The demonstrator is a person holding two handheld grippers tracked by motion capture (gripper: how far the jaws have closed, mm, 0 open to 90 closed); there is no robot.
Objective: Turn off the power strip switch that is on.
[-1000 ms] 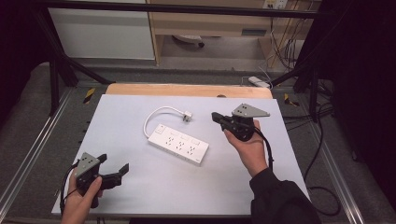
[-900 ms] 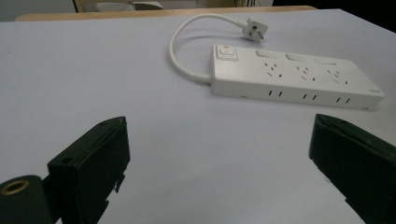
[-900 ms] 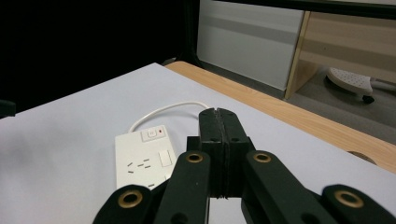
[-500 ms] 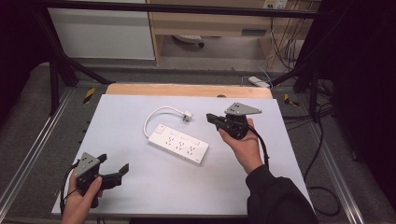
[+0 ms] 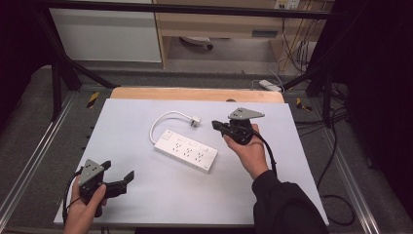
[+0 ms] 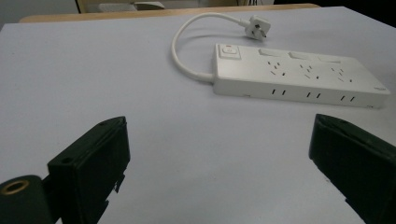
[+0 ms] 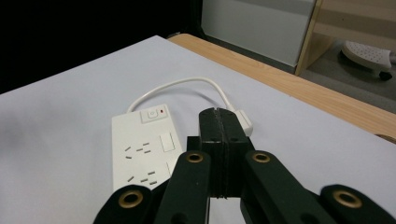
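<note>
Right hand-held gripper (image 5: 217, 126) jaws pressed together on nothing, hovering just right of the white power strip (image 5: 186, 150), tips near its plug (image 5: 196, 119). Left hand-held gripper (image 5: 118, 174) jaws wide apart, empty, at near-left corner, well apart from the strip. Strip lies flat mid-bench, angled, cord (image 5: 160, 122) looping to far-left. Bare room all round it on the white bench (image 5: 302, 161); wooden strip (image 5: 195, 94) along far edge. Dark room, metal frame, cabinet (image 5: 104, 34) beyond.
</note>
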